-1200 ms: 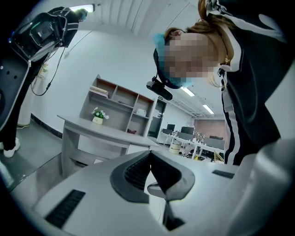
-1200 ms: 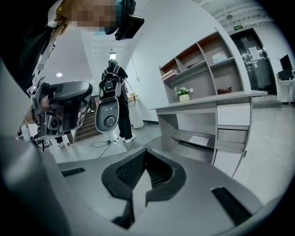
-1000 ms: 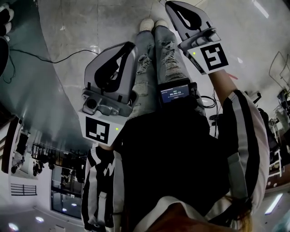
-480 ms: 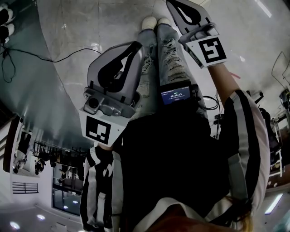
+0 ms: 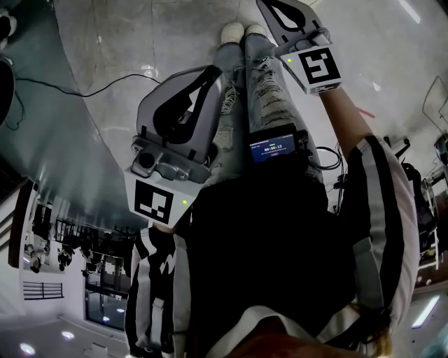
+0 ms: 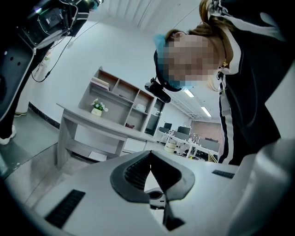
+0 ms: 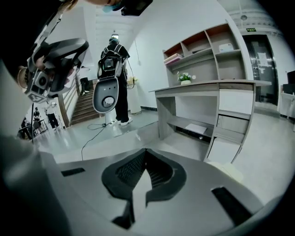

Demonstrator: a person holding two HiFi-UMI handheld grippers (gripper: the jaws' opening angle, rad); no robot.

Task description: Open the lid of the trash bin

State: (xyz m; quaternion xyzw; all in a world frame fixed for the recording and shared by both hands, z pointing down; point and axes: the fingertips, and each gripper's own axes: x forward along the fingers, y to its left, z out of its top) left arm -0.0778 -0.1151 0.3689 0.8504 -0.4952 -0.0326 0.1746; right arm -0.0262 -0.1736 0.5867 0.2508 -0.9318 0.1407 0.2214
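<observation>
No trash bin shows in any view. In the head view my left gripper (image 5: 209, 73) hangs over the pale floor beside the person's jeans-clad legs (image 5: 246, 91), its jaws closed tip to tip on nothing. My right gripper (image 5: 267, 5) is held farther out at the top edge, above the white shoes (image 5: 241, 30), also shut and empty. The left gripper view has its joined tips (image 6: 150, 152) aimed up towards the person's torso. Those of the right gripper (image 7: 145, 150) face into the room.
A grey desk with shelves (image 7: 209, 87) stands against the wall, and also shows in the left gripper view (image 6: 90, 120). Another person (image 7: 113, 60) stands by a white oval stand (image 7: 107, 99) near stairs. A black cable (image 5: 84, 91) lies on the floor. A small screen (image 5: 271, 147) sits at the waist.
The right gripper has drifted a little up and away, towards the top edge. The left gripper has shifted slightly right. Both stay closed.
</observation>
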